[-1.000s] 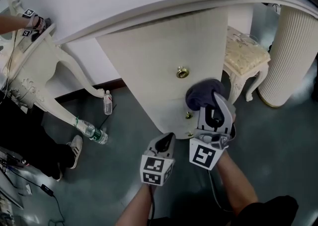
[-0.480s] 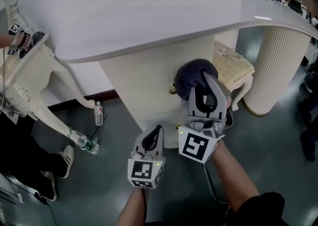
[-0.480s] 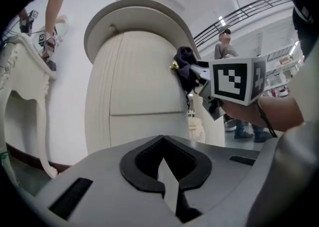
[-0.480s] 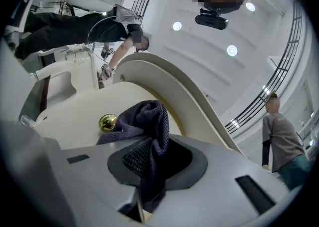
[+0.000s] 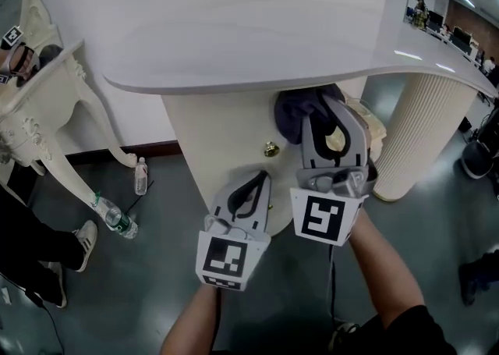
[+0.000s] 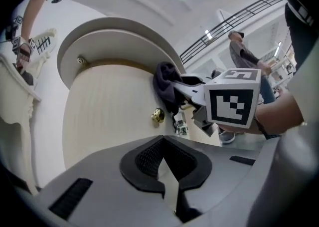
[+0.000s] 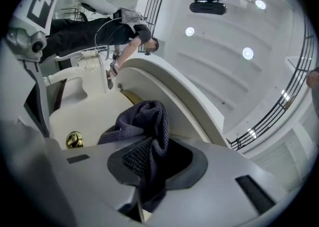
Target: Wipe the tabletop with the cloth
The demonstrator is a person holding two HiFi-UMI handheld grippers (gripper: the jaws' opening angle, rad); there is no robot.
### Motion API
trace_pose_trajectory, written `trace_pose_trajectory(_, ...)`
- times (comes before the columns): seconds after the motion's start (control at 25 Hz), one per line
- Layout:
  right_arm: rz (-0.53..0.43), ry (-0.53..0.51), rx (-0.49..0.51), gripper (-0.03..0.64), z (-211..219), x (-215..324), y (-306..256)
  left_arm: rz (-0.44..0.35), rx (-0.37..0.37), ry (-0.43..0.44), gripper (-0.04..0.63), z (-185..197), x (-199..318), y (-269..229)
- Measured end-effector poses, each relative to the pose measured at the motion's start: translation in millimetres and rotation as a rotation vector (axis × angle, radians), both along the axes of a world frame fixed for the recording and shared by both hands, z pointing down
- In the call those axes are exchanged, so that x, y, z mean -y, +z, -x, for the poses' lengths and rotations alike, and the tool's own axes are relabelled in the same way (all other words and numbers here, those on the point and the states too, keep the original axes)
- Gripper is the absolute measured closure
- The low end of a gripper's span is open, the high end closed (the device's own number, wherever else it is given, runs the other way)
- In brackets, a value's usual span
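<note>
In the head view, the cloth (image 5: 296, 108) is largely hidden beneath the rim of the tabletop (image 5: 234, 26) and behind the right gripper (image 5: 331, 119). The tabletop is cut off by the top edge. A bystander (image 5: 31, 260) is cropped at the left edge. The label on a floor bottle (image 5: 117, 221) cannot be read.

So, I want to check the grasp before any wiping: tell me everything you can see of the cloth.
The cloth is a dark bluish-grey towel with a ribbed, looped weave, bunched into a crumpled wad. The right gripper is shut on it: one fold runs down between the fingers and the rest bulges past their tips. It hangs just under the white tabletop rim, in front of the cream cabinet, not on the top surface.
</note>
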State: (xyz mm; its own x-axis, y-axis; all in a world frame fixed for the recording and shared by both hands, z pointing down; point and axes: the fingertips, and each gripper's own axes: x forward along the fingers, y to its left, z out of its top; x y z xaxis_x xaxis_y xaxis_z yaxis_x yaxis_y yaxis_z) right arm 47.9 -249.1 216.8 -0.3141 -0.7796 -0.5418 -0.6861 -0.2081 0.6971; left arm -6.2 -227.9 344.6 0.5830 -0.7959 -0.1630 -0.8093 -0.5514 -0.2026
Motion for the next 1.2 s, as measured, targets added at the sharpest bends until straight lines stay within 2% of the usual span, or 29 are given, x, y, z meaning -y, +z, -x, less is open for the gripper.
trace_pose_trajectory(0.04,0.022,-0.012,0.014,0.565,-1.2,0.3,0.2,-0.023,0.008,0.011,0.589,-5.9,-4.6,-4.0)
trace_pose_trajectory(0.12,0.043,-0.045,0.079,0.565,-4.3,2.0,1.8,-0.062,0.099,0.044,0.589,-20.2,-14.4,-1.7)
trace_pose_trajectory(0.2,0.026,-0.1,0.156,0.565,-6.1,3.0,2.4,-0.109,0.196,0.054,0.589,-26.2,-22.0,6.2)
trace_pose_trajectory(0.24,0.01,-0.129,0.186,0.565,-6.5,3.5,0.6,-0.116,0.215,0.046,0.589,-24.1,-22.4,11.0)
trace_pose_trajectory(0.32,-0.019,-0.162,0.221,0.565,-8.2,6.3,-5.5,-0.076,0.208,0.029,0.589,-13.5,-17.8,21.2)
trace_pose_trajectory(0.44,-0.044,-0.206,0.3,0.565,-15.5,7.5,-10.4,0.03,0.151,0.013,0.589,4.1,-16.1,37.9)
trace_pose_trajectory(0.6,-0.008,-0.227,0.372,0.565,-32.8,10.4,-12.3,0.091,0.094,-0.039,0.589,15.8,-10.5,51.5)
trace_pose_trajectory(0.84,0.022,-0.245,0.456,0.565,-49.2,26.6,-9.3,0.077,0.123,-0.04,0.589,2.6,-8.7,52.6)
trace_pose_trajectory(1.04,0.127,-0.19,0.553,0.568,-83.2,56.6,20.0,0.093,0.157,-0.01,0.589,-11.2,-8.4,62.8)
trace_pose_trajectory(1.2,0.156,-0.171,0.538,0.574,-87.3,69.7,42.0,0.1,0.168,0.008,0.589,-21.0,-6.7,70.9)
